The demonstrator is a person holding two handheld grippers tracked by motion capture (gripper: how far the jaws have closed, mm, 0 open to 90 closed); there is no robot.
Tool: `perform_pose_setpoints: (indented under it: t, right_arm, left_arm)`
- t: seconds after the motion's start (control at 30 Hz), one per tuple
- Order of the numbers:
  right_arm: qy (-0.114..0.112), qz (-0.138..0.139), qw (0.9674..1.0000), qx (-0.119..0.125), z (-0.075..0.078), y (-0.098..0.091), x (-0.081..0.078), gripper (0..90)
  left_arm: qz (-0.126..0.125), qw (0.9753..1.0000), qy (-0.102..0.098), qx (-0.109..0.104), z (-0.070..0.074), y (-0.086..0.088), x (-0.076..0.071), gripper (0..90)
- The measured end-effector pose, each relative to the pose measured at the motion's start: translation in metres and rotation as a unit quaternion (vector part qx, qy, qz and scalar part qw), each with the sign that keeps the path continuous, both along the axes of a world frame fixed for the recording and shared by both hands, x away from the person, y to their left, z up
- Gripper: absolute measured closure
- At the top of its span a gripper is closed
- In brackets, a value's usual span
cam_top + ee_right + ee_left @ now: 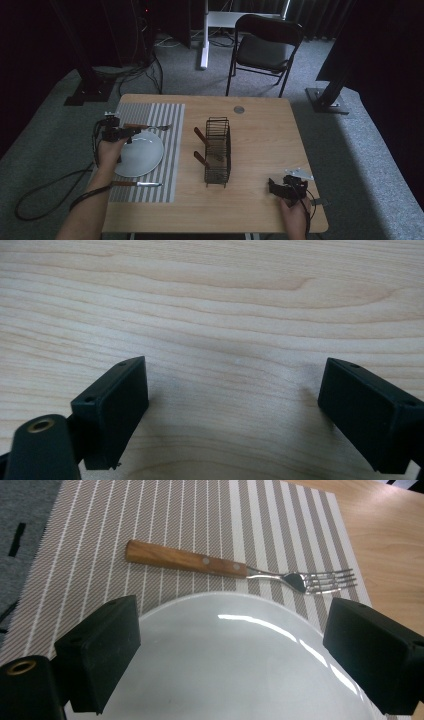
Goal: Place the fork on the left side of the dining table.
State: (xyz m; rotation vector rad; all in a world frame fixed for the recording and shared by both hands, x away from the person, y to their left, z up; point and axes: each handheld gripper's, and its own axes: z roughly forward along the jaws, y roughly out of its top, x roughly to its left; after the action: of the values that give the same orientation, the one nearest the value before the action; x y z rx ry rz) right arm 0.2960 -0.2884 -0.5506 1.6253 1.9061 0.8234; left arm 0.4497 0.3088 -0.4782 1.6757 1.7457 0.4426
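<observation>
Two black claws are wide open and hold nothing. The left claw (232,645) hangs over the round white plate (240,665), near the wooden-handled metal fork (200,564). The right claw (232,415) is over the bare wooden table (225,305).

Dim room, hung with dark curtains (320,20) along the far side. Grey carpet (350,130) underfoot. Light wooden table (260,200) in the middle. Beyond its far edge, a black folding chair (265,47) and a white desk leg (204,35). Black stand bases (327,97) near both far corners, cables (145,70) trailing between.
</observation>
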Motion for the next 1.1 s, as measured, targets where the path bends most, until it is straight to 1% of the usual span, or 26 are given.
perform_pose_setpoints:
  t: [0.07, 0.1, 0.13, 0.17, 0.2, 0.23, 0.37, 0.43, 0.47, 0.53, 0.6, 0.7, 0.8, 0.9, 0.93, 1.03, 1.1]
  right_arm:
    - [0.0, 0.0, 1.0, 0.0, 0.0, 0.0, 0.0, 12.2]
    - [0.0, 0.0, 1.0, 0.0, 0.0, 0.0, 0.0, 12.2]
    - [0.0, 0.0, 1.0, 0.0, 0.0, 0.0, 0.0, 12.2]
    - [0.0, 0.0, 1.0, 0.0, 0.0, 0.0, 0.0, 12.2]
    - [-0.001, 0.001, 1.0, 0.0, 0.0, 0.0, 0.0, 12.2]
    - [-0.001, 0.001, 1.0, 0.0, 0.0, 0.0, 0.001, 12.2]
    - [-0.001, 0.001, 1.0, 0.0, 0.0, 0.0, 0.001, 12.2]
    - [-0.001, 0.001, 1.0, 0.0, 0.0, 0.0, 0.001, 12.2]
    - [-0.001, 0.001, 1.0, 0.0, 0.0, 0.0, 0.001, 12.2]
    - [-0.001, 0.001, 1.0, 0.0, 0.0, 0.0, 0.001, 12.2]
    - [-0.001, 0.001, 1.0, 0.0, 0.0, 0.0, 0.001, 12.2]
    - [0.0, 0.001, 1.0, 0.0, 0.0, 0.0, 0.001, 12.2]
    - [-0.001, 0.001, 1.0, 0.0, 0.0, 0.0, 0.001, 12.2]
    - [-0.001, 0.001, 1.0, 0.0, 0.0, 0.0, 0.001, 12.2]
    - [-0.001, 0.001, 1.0, 0.0, 0.0, 0.0, 0.001, 12.2]
    - [0.0, 0.001, 1.0, 0.0, 0.0, 0.0, 0.001, 12.2]
    - [-0.001, 0.001, 1.0, 0.0, 0.0, 0.0, 0.001, 12.2]
  left_arm:
    - [-0.001, 1.0, 0.004, 0.007, 0.0, 0.0, -0.005, 8.2]
    - [-0.001, 1.0, 0.004, 0.007, 0.0, 0.0, -0.005, 0.0]
    - [-0.005, 0.9998, 0.012, 0.013, 0.0, 0.0, -0.008, 0.0]
    - [-0.004, 0.9998, 0.012, 0.015, 0.0, 0.0, -0.01, 0.0]
    - [-0.005, 0.9999, 0.01, 0.012, 0.0, 0.0, -0.012, 0.0]
    - [-0.005, 0.9998, 0.01, 0.014, 0.001, 0.0, -0.014, 0.0]
    - [-0.005, 0.9996, 0.008, 0.027, 0.001, -0.002, -0.02, 0.0]
    - [-0.005, 0.9997, 0.005, 0.024, 0.001, -0.002, -0.022, 0.0]
    - [-0.006, 0.9997, 0.007, 0.024, 0.001, -0.003, -0.024, 0.0]
    - [-0.001, 0.9996, 0.002, 0.03, 0.001, -0.003, -0.028, 0.0]
    - [0.003, 0.9998, -0.002, 0.021, 0.0, -0.002, -0.033, 0.0]
    - [-0.001, 0.9997, -0.001, 0.024, -0.001, 0.0, -0.039, 0.0]
    - [-0.003, 0.9993, -0.003, 0.038, -0.002, 0.0, -0.045, 0.0]
    - [-0.003, 0.9989, -0.006, 0.046, -0.004, 0.001, -0.05, 0.0]
    - [-0.002, 0.9988, -0.01, 0.047, -0.004, 0.001, -0.053, 0.0]
    - [-0.014, 0.9988, -0.01, 0.046, -0.006, -0.001, -0.058, 0.0]
    - [-0.017, 0.9987, -0.013, 0.047, -0.007, -0.002, -0.062, 0.0]
